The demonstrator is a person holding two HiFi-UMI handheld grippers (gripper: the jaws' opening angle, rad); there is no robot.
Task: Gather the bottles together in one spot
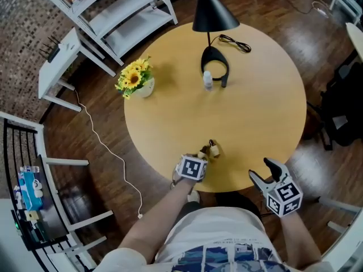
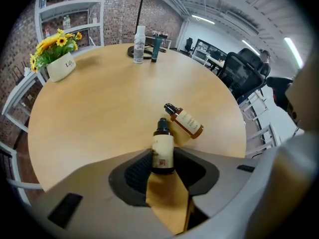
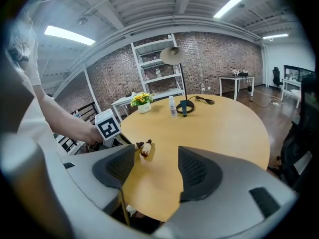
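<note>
Two small amber bottles with black caps are near the round table's front edge. One amber bottle (image 2: 162, 146) is between my left gripper's (image 2: 163, 159) pads, which press its lower body; its cap points away from the jaws. The other amber bottle (image 2: 185, 122) lies on its side just beyond, close to the first; in the head view it is the second amber bottle (image 1: 214, 148). A clear plastic bottle (image 1: 208, 79) stands upright far across the table by the lamp base (image 1: 215, 63). My right gripper (image 1: 262, 170) hovers at the table's near right edge, open with nothing between its jaws.
A pot of yellow flowers (image 1: 138, 79) stands at the table's left. A black lamp shade (image 1: 212, 10) hangs over the far side, its cable (image 1: 235, 42) trailing behind. White shelves (image 1: 122, 10) stand beyond the table, a dark office chair (image 1: 343, 106) at the right.
</note>
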